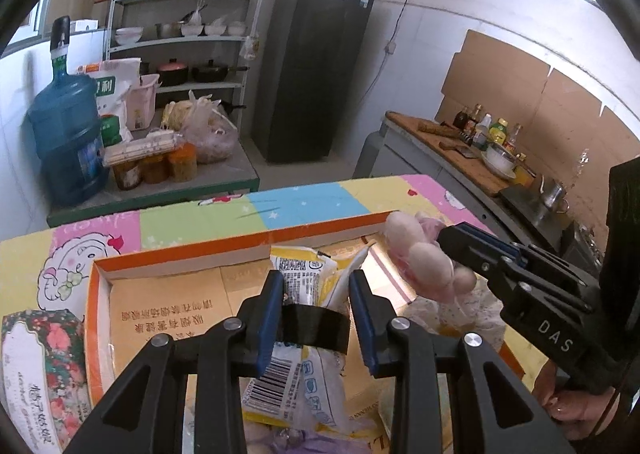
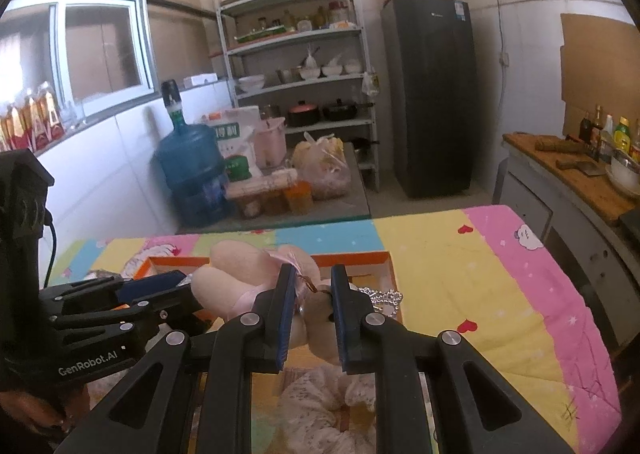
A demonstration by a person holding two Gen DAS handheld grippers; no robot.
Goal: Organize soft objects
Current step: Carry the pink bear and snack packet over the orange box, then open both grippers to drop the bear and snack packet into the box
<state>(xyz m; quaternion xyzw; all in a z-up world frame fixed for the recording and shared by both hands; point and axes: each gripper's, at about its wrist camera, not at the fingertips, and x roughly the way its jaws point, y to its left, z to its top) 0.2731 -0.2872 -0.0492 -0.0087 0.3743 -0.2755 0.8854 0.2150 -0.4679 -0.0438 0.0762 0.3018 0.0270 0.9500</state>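
An orange-rimmed cardboard box (image 1: 100,294) lies open on the colourful quilt. My left gripper (image 1: 316,282) is open just above a yellow-and-white snack packet (image 1: 308,266) that lies in the box; its jaws straddle the packet's top. My right gripper (image 2: 312,282) is shut on a pink plush toy (image 2: 240,270) and holds it over the box (image 2: 352,258). The plush also shows in the left wrist view (image 1: 420,254), hanging from the right gripper (image 1: 452,242) above the box's right part. A lacy white cloth (image 2: 316,402) lies in the box under the plush.
A floral tin (image 1: 36,366) stands left of the box. The quilt (image 2: 500,294) stretches to the right. A counter with bottles, a bowl and a chopping board (image 2: 572,165) runs along the right. A water jug (image 2: 192,169), shelves and a fridge (image 2: 432,93) stand behind.
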